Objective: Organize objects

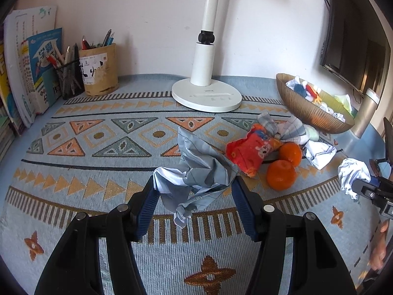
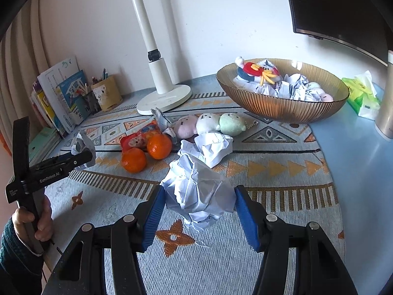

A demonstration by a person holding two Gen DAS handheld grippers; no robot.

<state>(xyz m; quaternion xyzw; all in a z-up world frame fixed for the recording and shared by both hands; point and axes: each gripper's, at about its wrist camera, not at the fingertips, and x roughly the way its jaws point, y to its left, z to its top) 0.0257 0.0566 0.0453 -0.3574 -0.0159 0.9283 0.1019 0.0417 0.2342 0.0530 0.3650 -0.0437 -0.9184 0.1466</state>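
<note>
My left gripper point(image 1: 194, 186) is shut on a crumpled grey-blue paper wad point(image 1: 199, 172) and holds it above the patterned mat point(image 1: 98, 152). My right gripper point(image 2: 197, 196) is shut on a crumpled white paper ball point(image 2: 199, 191), also lifted. That ball and the right gripper show at the right edge of the left wrist view point(image 1: 353, 174). On the mat lie two oranges point(image 2: 147, 153), a red snack packet point(image 2: 137, 139), another paper ball point(image 2: 213, 147) and three plush balls point(image 2: 208, 123). The amber bowl point(image 2: 282, 108) holds paper balls and a plush toy.
A white lamp base point(image 1: 206, 95) stands at the back centre. Pen holders point(image 1: 98, 71) and books point(image 1: 27, 73) are at the back left. A green tissue pack point(image 2: 363, 98) and a monitor point(image 2: 343, 12) are at the right. A metal cylinder point(image 2: 386, 113) stands beside the tissues.
</note>
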